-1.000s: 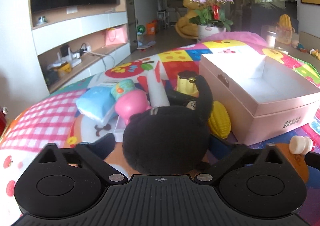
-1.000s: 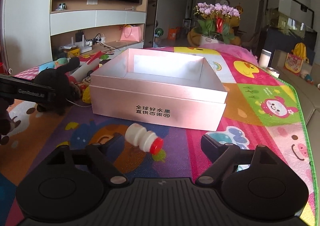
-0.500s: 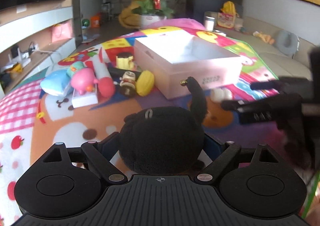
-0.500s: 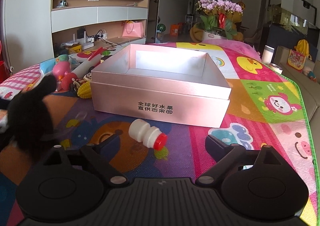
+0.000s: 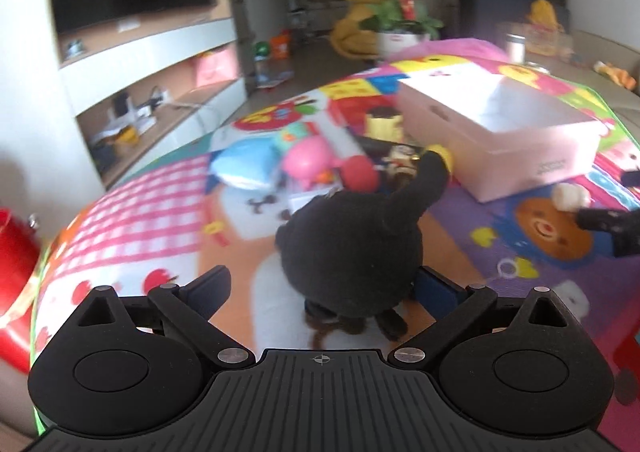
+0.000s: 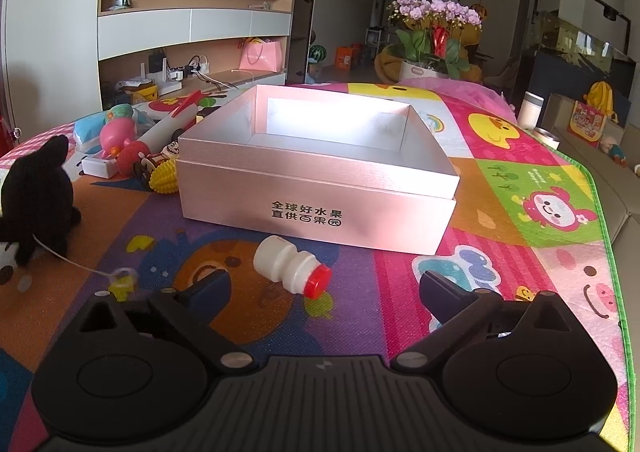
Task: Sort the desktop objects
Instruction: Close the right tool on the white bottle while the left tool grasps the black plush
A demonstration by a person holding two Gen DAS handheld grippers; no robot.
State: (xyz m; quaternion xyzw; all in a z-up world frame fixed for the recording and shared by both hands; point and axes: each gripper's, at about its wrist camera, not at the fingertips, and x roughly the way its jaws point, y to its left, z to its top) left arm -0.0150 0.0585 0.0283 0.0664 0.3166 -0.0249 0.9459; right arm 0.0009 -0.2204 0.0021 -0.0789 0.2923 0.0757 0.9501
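Left gripper is spread wide, black plush toy sits on the mat btwn its fingers, apparently not clamped (view blurred). Right gripper is open too, near the white bottle by the pink box. Risk: bottle rolls if nudged. Bright play mat, living room w/ TV shelf

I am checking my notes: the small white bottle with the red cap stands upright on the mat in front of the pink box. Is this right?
Not quite. The white bottle lies on its side on the mat, as the right wrist view shows. It does have a red cap and is in front of the pink box.
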